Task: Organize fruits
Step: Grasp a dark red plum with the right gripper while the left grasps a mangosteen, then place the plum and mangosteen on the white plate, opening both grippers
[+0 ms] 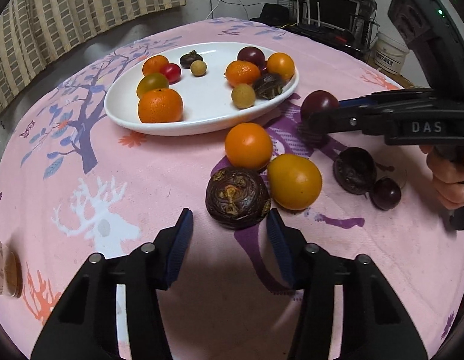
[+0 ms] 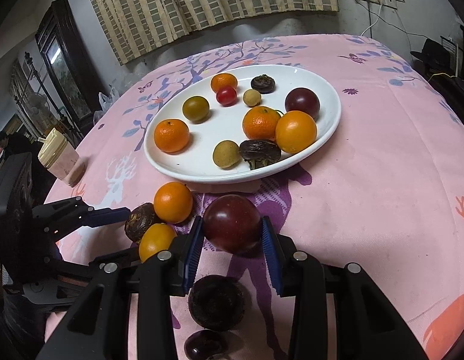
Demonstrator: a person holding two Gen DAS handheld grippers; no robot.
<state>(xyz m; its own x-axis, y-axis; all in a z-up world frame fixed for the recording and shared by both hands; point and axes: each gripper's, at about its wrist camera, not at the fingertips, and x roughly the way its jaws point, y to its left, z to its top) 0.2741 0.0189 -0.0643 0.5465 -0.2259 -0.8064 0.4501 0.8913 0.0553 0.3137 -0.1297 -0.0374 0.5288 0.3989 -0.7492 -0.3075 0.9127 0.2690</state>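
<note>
Right gripper (image 2: 232, 240) angled down, fingers (image 2: 193, 246) clamped — held object between; left gripper (image 1: 228, 231) angled down, fingers parted.

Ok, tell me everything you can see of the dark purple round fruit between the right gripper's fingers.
The dark purple fruit is round, smooth and glossy, reddish-maroon with a faint sheen, like a plum or purple tomato. It sits on the pink tablecloth just in front of the white plate, not on it. The right gripper has its blue ribbed pads against both sides. No stem shows. A dark wrinkled fruit lies just behind it, apart.
</note>
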